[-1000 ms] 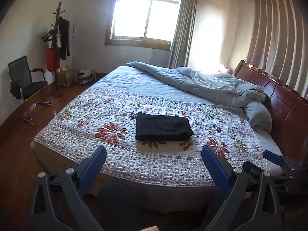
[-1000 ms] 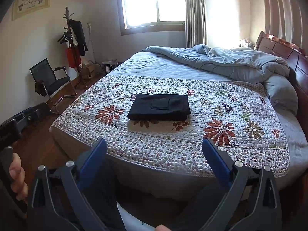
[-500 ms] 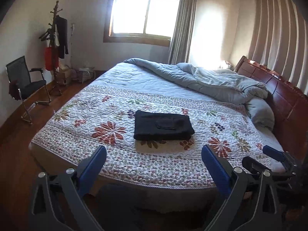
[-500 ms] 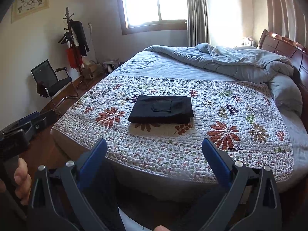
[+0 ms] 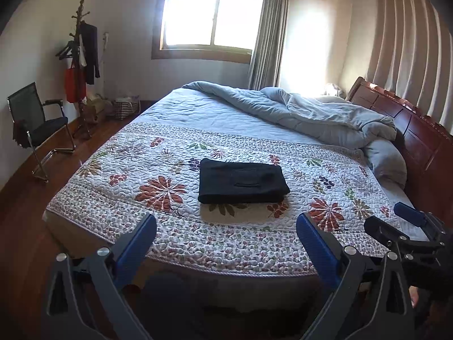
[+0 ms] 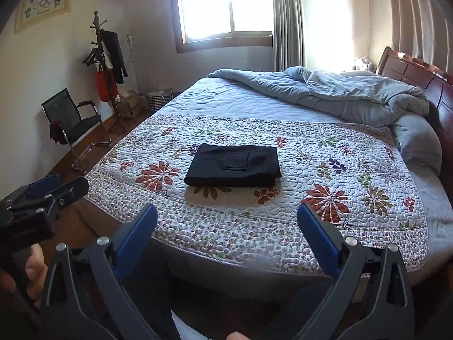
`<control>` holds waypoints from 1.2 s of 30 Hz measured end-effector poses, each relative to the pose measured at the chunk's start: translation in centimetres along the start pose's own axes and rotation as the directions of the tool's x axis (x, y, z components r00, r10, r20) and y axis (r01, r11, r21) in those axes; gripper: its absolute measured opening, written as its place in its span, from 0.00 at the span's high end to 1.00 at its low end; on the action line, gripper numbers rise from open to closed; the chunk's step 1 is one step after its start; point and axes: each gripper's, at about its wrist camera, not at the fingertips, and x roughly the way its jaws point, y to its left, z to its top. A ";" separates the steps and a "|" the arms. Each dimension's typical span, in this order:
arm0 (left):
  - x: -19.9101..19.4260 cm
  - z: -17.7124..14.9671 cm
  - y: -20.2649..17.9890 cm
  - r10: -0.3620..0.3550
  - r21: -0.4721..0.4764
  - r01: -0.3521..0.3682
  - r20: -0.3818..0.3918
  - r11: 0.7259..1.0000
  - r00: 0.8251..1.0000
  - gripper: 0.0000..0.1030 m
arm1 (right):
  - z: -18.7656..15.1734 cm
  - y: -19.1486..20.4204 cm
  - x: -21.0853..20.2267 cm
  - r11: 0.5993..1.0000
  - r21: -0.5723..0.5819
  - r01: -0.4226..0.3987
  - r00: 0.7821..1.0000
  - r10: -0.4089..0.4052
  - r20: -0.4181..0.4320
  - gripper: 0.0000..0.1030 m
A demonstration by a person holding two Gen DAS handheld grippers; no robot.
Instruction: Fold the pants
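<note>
Black pants [image 5: 242, 181] lie folded into a flat rectangle on the floral quilt [image 5: 170, 226] of the bed; they also show in the right wrist view [image 6: 235, 165]. My left gripper [image 5: 226, 226] is open and empty, held back off the bed's near edge. My right gripper [image 6: 226, 223] is open and empty too, also short of the bed's edge. Each gripper shows in the other's view: the right one at the right edge [image 5: 407, 226], the left one at the left edge [image 6: 42, 195].
A rumpled grey duvet [image 5: 311, 116] lies at the far right by the wooden headboard [image 5: 410, 130]. A black chair [image 5: 36, 127] and a coat stand [image 5: 82, 65] are by the left wall, on wooden floor [image 5: 22, 226].
Both grippers have drifted slightly, so the bed and pants shift a little in view. The pants have not moved and both grippers stay open.
</note>
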 end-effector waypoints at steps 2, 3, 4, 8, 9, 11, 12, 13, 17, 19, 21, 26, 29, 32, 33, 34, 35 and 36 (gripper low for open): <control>0.3 0.0 0.1 -0.002 -0.001 0.002 -0.006 1.000 1.000 0.04 | 0.0 0.1 0.3 1.000 -0.001 0.000 1.000 0.000 -0.004 0.04; 0.4 0.1 0.2 -0.001 -0.002 0.001 -0.007 1.000 1.000 0.04 | 0.0 0.1 0.5 1.000 -0.003 0.000 1.000 0.000 -0.008 0.04; 0.6 0.1 0.3 0.000 -0.002 0.000 -0.010 1.000 1.000 0.04 | 0.0 0.2 0.6 1.000 -0.003 0.001 1.000 -0.001 -0.010 0.04; 1.1 0.1 0.4 -0.001 -0.003 0.001 -0.024 1.000 1.000 0.04 | 0.2 0.1 1.2 1.000 0.000 0.003 1.000 -0.003 -0.014 0.04; 1.3 0.0 0.4 0.000 -0.003 0.000 -0.027 1.000 1.000 0.04 | 0.2 0.1 1.4 1.000 0.002 0.003 1.000 -0.003 -0.017 0.04; 1.4 0.1 0.5 0.000 -0.006 0.000 -0.030 1.000 1.000 0.04 | 0.2 0.0 1.7 1.000 0.004 0.001 1.000 -0.001 -0.022 0.04; 1.4 0.1 0.6 0.001 -0.007 -0.001 -0.031 1.000 1.000 0.04 | 0.2 0.1 1.9 1.000 0.003 -0.001 1.000 0.001 -0.025 0.04; 1.5 0.1 0.6 0.002 -0.008 -0.002 -0.032 1.000 0.999 0.04 | 0.1 0.1 1.9 1.000 0.002 -0.002 1.000 0.002 -0.026 0.04; 1.6 0.2 0.5 0.003 -0.005 -0.003 -0.034 1.000 0.999 0.04 | 0.1 0.0 1.9 1.000 0.001 -0.005 1.000 0.005 -0.027 0.04; 1.5 0.1 0.4 0.005 -0.003 -0.005 -0.032 1.000 0.999 0.04 | 0.2 -0.1 1.8 1.000 0.005 -0.006 1.000 0.006 -0.025 0.04; 1.5 0.1 0.2 0.006 0.000 -0.006 -0.031 1.000 0.999 0.04 | 0.2 -0.2 1.8 1.000 0.006 -0.006 1.000 0.006 -0.024 0.04; 1.4 0.0 -0.1 0.007 0.005 -0.007 -0.033 1.000 0.999 0.04 | 0.1 -0.3 1.5 1.000 0.007 -0.004 1.000 0.004 -0.022 0.04; 1.3 0.0 -0.2 0.008 0.009 -0.008 -0.031 1.000 0.999 0.04 | 0.0 -0.4 1.5 1.000 0.010 -0.003 1.000 0.003 -0.021 0.04; 1.2 -0.1 -0.3 0.008 0.009 -0.008 -0.029 1.000 1.000 0.04 | 0.0 -0.4 1.4 1.000 0.010 -0.005 1.000 0.005 -0.020 0.04; 1.2 -0.1 -0.3 0.010 0.010 -0.009 -0.029 1.000 1.000 0.04 | 0.0 -0.4 1.4 1.000 0.010 -0.004 1.000 0.005 -0.019 0.04; 1.1 -0.1 -0.3 0.011 0.010 -0.011 -0.028 1.000 1.000 0.04 | 0.0 -0.4 1.4 1.000 0.010 -0.005 1.000 0.005 -0.019 0.04; 1.1 -0.1 -0.3 0.011 0.010 -0.011 -0.028 1.000 1.000 0.04 | -0.1 -0.4 1.4 1.000 0.010 -0.005 1.000 0.005 -0.018 0.04; 1.1 -0.1 -0.4 0.012 0.010 -0.012 -0.028 1.000 1.000 0.04 | 0.0 -0.4 1.4 1.000 0.009 -0.005 1.000 0.005 -0.018 0.04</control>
